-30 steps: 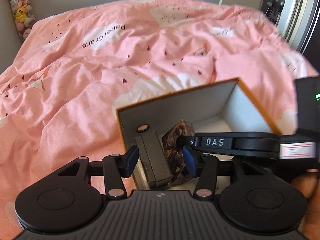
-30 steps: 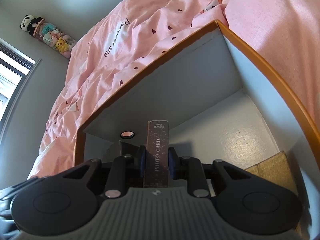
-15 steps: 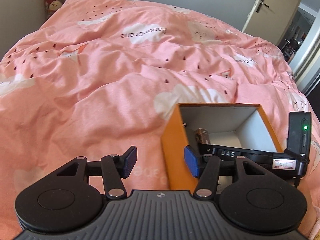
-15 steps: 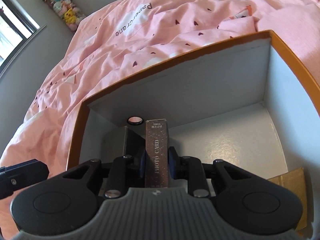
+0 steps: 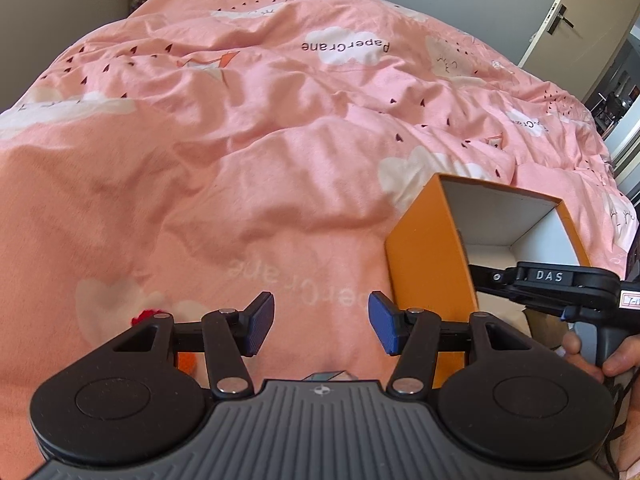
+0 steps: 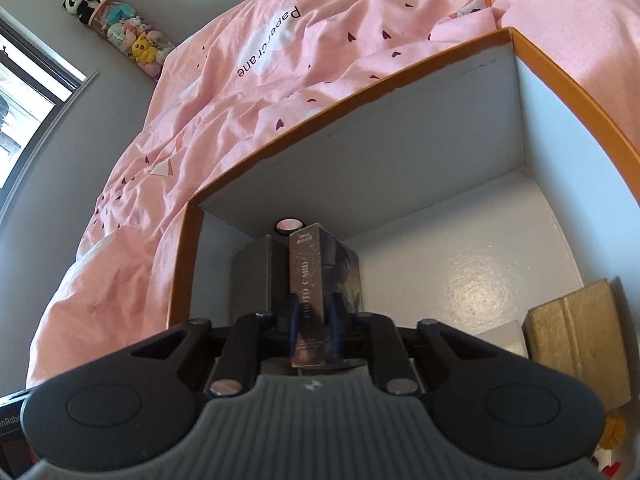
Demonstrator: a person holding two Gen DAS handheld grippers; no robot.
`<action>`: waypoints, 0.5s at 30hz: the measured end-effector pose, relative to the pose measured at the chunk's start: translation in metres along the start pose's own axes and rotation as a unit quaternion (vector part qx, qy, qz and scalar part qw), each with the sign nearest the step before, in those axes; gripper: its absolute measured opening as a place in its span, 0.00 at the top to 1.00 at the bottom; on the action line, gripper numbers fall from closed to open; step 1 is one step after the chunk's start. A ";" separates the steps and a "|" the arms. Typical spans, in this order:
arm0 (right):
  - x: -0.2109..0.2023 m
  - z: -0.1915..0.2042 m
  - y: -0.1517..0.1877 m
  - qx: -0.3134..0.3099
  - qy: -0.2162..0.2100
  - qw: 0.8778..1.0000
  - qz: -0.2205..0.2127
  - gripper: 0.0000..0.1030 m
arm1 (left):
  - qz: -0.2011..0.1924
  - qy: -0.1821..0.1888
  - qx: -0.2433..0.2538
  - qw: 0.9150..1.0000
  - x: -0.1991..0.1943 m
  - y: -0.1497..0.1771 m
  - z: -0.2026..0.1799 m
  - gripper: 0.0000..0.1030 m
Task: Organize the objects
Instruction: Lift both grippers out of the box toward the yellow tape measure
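Now the step in hand looks like packing the orange box (image 6: 560,88), which sits on the pink duvet (image 5: 240,160). Inside it, the right hand-held gripper (image 6: 314,320), its jaws having just tightened, clamps the photo card box (image 6: 306,280) beside a grey box (image 6: 256,276); next comes letting go. Outside the orange box, the left hand-held gripper (image 5: 321,330) is spread and empty.

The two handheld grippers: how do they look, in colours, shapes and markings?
The left gripper has a ribbed grey body, two round black discs, black linkage arms with silver rivets, and blue ribbed pads. The right gripper has the same grey and black build with blue pads. Seen from the left wrist view, its side carries a black bar marked DAS and a white label with red print.
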State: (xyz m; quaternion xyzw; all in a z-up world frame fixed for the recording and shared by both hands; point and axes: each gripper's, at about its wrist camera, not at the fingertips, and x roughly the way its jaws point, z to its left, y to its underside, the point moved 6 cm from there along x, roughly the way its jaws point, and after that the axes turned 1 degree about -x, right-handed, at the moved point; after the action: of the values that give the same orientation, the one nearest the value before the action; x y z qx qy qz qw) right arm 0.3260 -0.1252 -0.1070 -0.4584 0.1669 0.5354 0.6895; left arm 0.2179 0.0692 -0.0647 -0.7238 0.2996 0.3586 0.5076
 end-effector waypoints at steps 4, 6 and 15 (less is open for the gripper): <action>0.002 0.000 0.000 0.002 -0.003 1.000 0.000 0.88 | 0.004 -0.006 -0.007 1.000 -0.002 0.007 0.012 0.38; 0.000 0.000 0.000 0.001 -0.001 1.000 -0.001 0.88 | 0.003 -0.005 -0.008 1.000 -0.006 0.007 0.016 0.38; -0.043 0.046 0.011 -0.115 0.061 0.989 -0.072 0.81 | -0.009 -0.004 0.013 1.000 -0.039 0.007 0.029 0.38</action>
State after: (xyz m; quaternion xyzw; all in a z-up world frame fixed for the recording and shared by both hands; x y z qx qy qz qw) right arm 0.2883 -0.1131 -0.0574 -0.5770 0.1121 0.4709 0.6579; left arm 0.1843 0.0970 -0.0432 -0.7182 0.2963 0.3529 0.5214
